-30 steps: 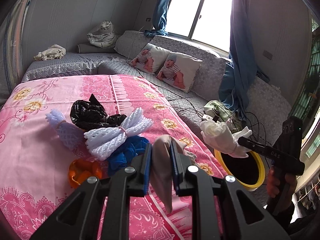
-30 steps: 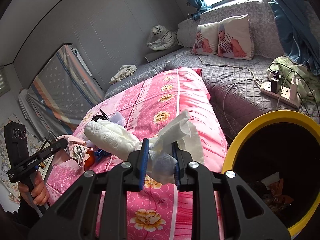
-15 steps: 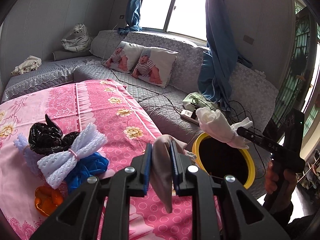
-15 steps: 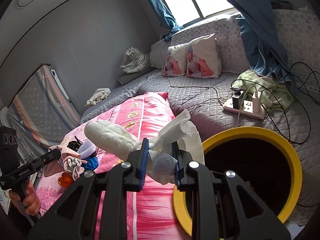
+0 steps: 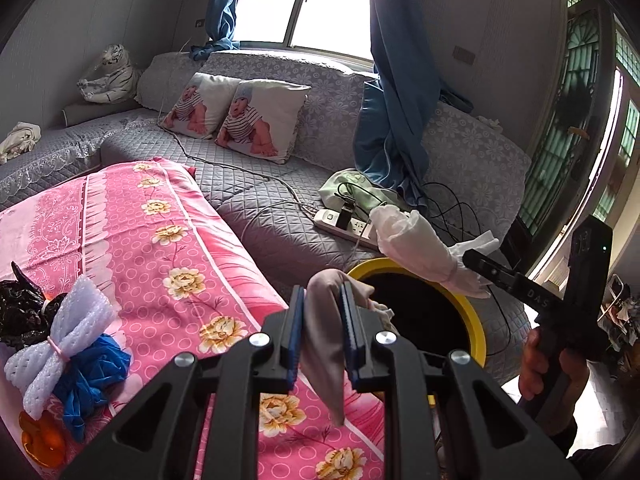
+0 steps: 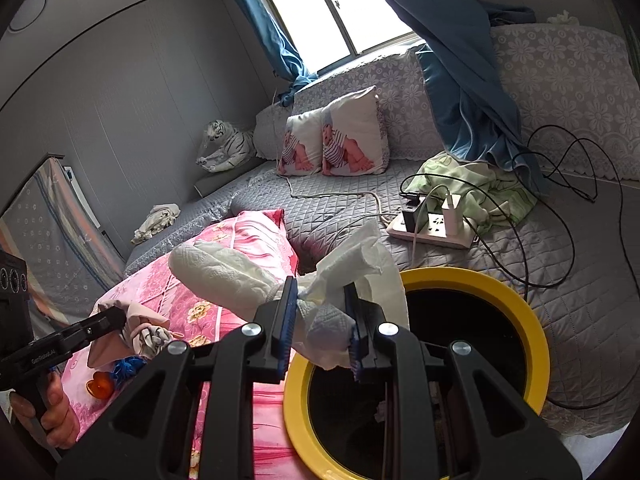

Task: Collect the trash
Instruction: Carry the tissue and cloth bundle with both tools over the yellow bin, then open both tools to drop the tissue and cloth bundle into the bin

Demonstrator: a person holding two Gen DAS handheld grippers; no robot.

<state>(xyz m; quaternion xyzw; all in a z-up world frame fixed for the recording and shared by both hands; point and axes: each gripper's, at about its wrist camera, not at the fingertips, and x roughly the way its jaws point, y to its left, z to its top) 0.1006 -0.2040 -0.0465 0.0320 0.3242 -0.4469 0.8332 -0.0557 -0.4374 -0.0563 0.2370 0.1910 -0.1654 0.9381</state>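
Note:
My left gripper is shut on a beige-pink cloth bundle held over the pink bed's edge, just left of the yellow-rimmed bin. It also shows in the right wrist view. My right gripper is shut on a white paper-towel wad held above the bin's rim. The wad also shows in the left wrist view. Other trash lies on the pink bedspread: a black bag, white foam netting, a blue bag and an orange piece.
A grey quilted sofa runs behind the bin with two baby-print pillows. A power strip with chargers and black cables lies beside the bin. A green cloth and blue curtain are near it.
Both grippers have moved right, towards the bin, with their loads still held. The right gripper's wad now hangs over the bin's opening.

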